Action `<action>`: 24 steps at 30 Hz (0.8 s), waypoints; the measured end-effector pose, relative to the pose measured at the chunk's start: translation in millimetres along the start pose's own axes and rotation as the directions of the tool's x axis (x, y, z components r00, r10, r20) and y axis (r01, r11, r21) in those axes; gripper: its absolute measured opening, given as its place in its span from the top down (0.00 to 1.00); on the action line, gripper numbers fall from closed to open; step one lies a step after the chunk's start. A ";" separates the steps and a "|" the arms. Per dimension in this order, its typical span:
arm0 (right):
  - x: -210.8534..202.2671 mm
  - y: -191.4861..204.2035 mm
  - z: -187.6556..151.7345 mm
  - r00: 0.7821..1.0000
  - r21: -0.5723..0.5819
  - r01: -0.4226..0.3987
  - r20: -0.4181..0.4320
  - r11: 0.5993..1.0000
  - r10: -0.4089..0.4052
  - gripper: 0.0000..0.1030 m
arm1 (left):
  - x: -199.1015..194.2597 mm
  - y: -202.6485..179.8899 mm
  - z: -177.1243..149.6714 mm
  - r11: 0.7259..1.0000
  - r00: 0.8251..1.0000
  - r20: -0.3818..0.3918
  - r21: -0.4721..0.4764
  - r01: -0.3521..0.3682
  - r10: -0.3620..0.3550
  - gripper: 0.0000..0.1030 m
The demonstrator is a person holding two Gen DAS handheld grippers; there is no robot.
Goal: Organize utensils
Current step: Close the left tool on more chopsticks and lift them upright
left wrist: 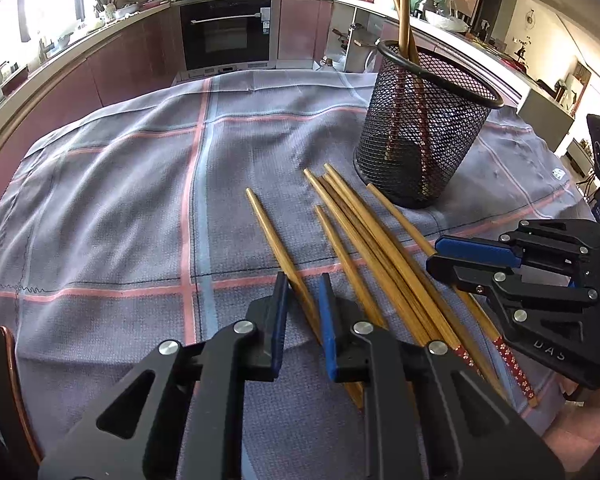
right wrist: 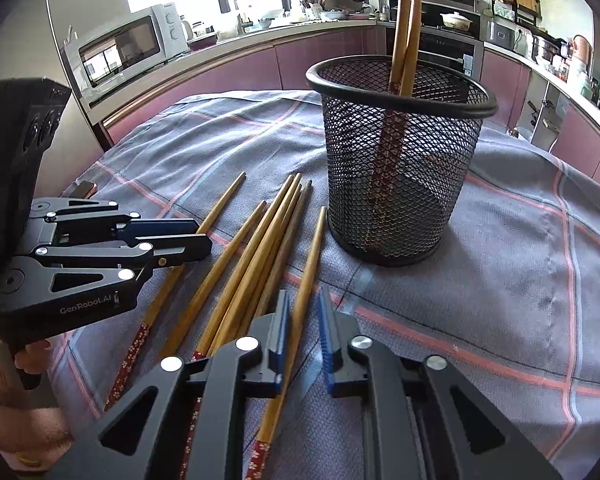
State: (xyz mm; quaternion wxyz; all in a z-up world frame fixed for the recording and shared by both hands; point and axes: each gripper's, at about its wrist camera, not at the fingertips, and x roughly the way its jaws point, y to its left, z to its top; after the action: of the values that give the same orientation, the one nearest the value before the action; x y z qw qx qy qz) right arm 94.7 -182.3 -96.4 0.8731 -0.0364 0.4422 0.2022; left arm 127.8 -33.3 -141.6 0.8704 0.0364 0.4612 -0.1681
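Several bamboo chopsticks with red patterned ends lie side by side on the checked cloth. A black mesh holder stands just beyond their tips with two chopsticks upright in it. My left gripper is open and low, its jaws either side of the leftmost chopstick; it also shows in the right wrist view. My right gripper is open, its jaws straddling the rightmost chopstick; it also shows in the left wrist view.
The grey cloth with pink and blue lines covers the whole table. A chair back rises at the near left edge. A phone lies on the cloth. Kitchen counters, an oven and a microwave stand beyond.
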 end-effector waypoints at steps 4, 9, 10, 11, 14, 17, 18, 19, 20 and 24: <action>-1.1 -1.4 -0.8 1.000 0.012 -0.007 0.002 1.000 0.007 0.94 | -2.2 2.1 -1.5 1.000 1.000 0.004 -0.029 0.008 -0.008 0.90; -6.3 -5.6 -2.5 1.000 0.030 -0.029 0.010 0.999 0.028 0.95 | -6.3 2.5 -4.2 0.999 1.000 0.012 -0.050 0.010 -0.010 0.93; -7.9 -6.3 -2.7 0.999 0.034 -0.033 0.013 0.999 0.033 0.95 | -7.9 2.7 -4.6 0.999 1.000 0.015 -0.053 0.013 -0.012 0.93; -9.9 -7.7 -3.2 0.999 0.037 -0.035 0.017 0.999 0.035 0.95 | -9.9 2.9 -5.1 0.998 1.000 0.019 -0.055 0.016 -0.015 0.93; -17.4 -10.9 -3.3 0.998 0.046 -0.050 0.034 0.998 0.049 0.95 | -16.6 3.9 -5.0 0.998 0.999 0.034 -0.061 0.019 -0.017 0.93; -26.3 -12.8 -2.4 0.996 0.045 -0.071 0.056 0.996 0.068 0.95 | -25.5 5.3 -3.6 0.997 0.998 0.051 -0.070 0.043 -0.039 0.93; -29.3 -14.1 -2.3 0.995 0.045 -0.079 0.064 0.996 0.076 0.95 | -28.3 5.7 -3.8 0.996 0.997 0.056 -0.072 0.048 -0.044 0.93; -32.4 -14.5 -1.8 0.993 0.046 -0.094 0.071 0.994 0.091 0.95 | -31.4 6.0 -3.7 0.996 0.997 0.062 -0.073 0.055 -0.051 0.93; -35.7 -14.8 -1.4 0.991 0.047 -0.109 0.079 0.993 0.105 0.95 | -34.9 6.2 -3.1 0.995 0.996 0.068 -0.075 0.063 -0.058 0.93; -51.1 -15.7 1.6 0.985 0.041 -0.130 0.121 0.991 0.124 0.95 | -49.5 5.0 -0.9 0.993 0.992 0.098 -0.072 0.090 -0.082 0.93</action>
State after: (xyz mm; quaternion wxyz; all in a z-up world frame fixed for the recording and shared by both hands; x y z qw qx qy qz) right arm 75.1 -212.7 -57.1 0.8837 0.0250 0.3959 0.2485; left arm 103.1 -15.6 -102.2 0.8840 -0.0249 0.4268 -0.1892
